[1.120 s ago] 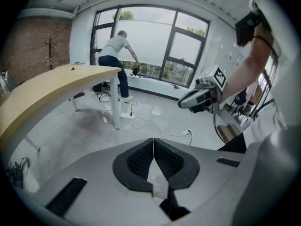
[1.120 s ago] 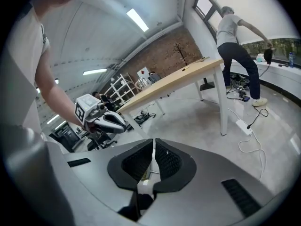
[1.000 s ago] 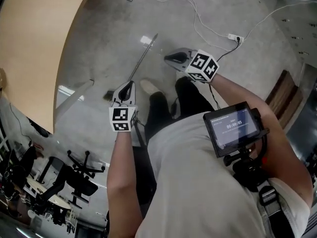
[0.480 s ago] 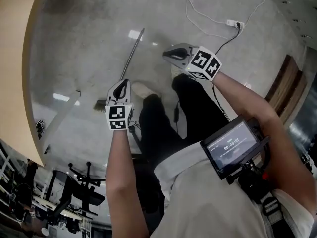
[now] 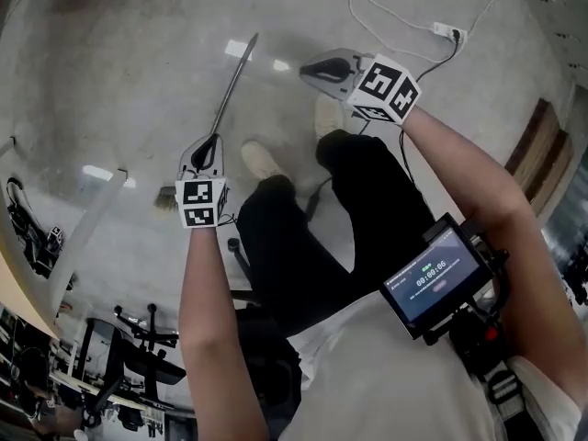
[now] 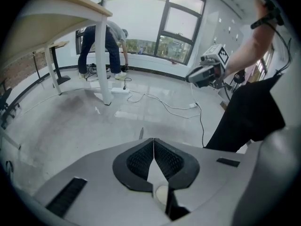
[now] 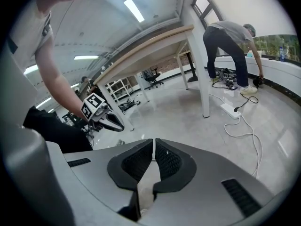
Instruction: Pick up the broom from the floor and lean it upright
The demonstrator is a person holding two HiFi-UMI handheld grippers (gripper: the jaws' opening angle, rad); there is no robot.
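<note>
Now, L gripper & R gripper both closed, empty; open L jaws first, then clamp broom handle square-on, near brush end.

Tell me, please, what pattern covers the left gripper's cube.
Black-and-white square markers, clearest in the head view.

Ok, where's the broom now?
In the head view, the broom lies on the floor left of centre, its handle slanting away beyond the left gripper, with the person's shoe to its right.
</note>
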